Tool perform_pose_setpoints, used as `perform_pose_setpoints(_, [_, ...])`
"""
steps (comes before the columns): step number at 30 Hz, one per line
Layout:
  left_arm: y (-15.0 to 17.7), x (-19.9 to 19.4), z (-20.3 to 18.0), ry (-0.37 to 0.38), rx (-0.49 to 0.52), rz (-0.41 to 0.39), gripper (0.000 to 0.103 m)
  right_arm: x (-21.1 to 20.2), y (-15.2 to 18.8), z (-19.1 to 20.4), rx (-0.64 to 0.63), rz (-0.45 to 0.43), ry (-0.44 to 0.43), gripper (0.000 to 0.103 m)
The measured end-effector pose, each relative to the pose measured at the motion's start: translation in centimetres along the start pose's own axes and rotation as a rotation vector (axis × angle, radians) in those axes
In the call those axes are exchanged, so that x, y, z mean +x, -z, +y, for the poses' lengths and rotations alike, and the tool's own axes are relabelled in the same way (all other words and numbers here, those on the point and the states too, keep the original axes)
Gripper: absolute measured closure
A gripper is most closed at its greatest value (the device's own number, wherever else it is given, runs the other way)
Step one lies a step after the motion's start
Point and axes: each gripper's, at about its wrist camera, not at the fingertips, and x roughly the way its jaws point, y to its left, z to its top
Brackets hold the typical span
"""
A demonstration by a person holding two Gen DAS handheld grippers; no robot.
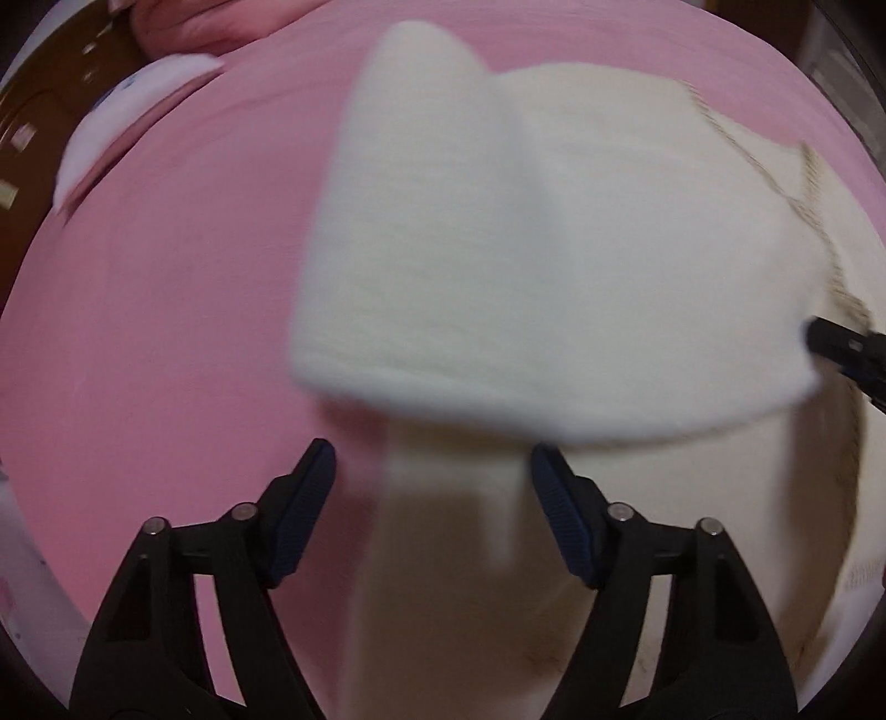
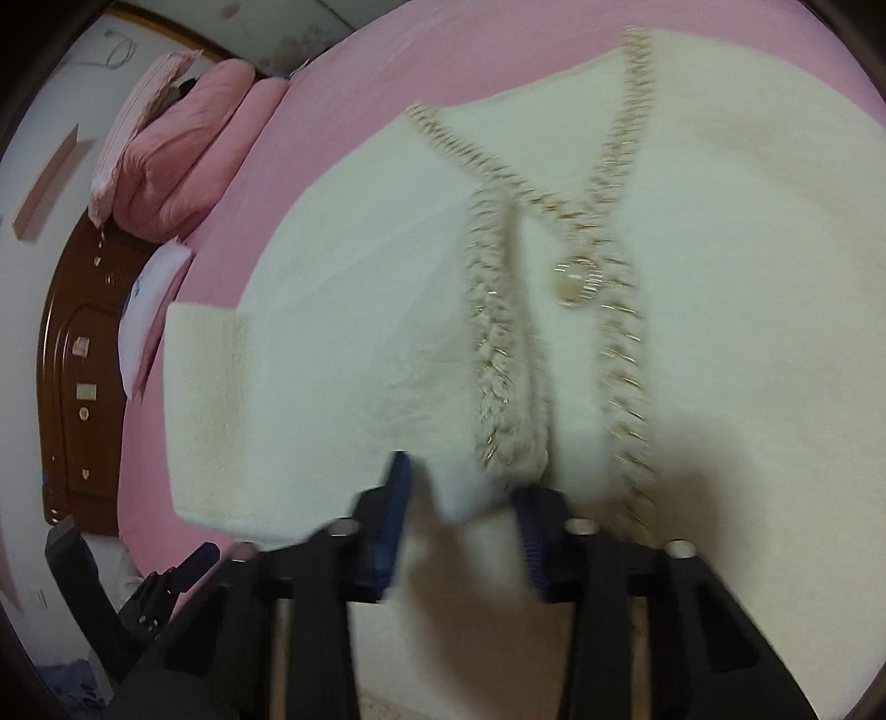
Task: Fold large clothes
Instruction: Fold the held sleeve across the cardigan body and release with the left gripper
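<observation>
A cream cardigan (image 2: 343,343) lies spread on a pink bedsheet (image 2: 498,50). Braided trim (image 2: 501,354) edges its V-shaped front opening, with one round button (image 2: 578,281) at the base of the V. The right gripper (image 2: 462,531) sits at the garment's lower edge, blurred, with cream fabric between its blue pads (image 2: 396,520). Folded pink bedding (image 2: 183,166) rests beside a dark wooden headboard (image 2: 72,354). The left gripper (image 2: 166,576) appears at lower left.

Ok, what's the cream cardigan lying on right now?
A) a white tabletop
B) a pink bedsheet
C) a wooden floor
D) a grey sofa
B: in both wrist views the cream cardigan lies spread on a pink bedsheet, with pink pillows stacked at the bed's far end.
</observation>
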Motion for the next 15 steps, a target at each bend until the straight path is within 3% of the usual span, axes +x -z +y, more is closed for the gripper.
perform_pose_setpoints(3, [-2.0, 1.6, 1.3, 0.005, -0.076, -0.008, 0.057, -1.9, -1.4, 0.6, -0.005, -0.089, -0.042, 0.095])
perform_pose_setpoints(7, [-3.5, 1.8, 1.3, -0.009, -0.078, -0.010, 0.058, -7.2, -2.5, -0.2, 0.023, -0.221, -0.086, 0.095])
perform_pose_setpoints(11, [-4.1, 2.4, -0.9, 0.013, -0.007, -0.010, 0.066, -11.3, -2.6, -3.9, 0.033, -0.294, 0.022, 0.095])
perform_pose_setpoints(15, [-3.6, 4.1, -3.5, -0.044, 0.046, 0.018, 0.070, -9.8, -1.6, -9.3, 0.107, -0.198, 0.158, 0.093])
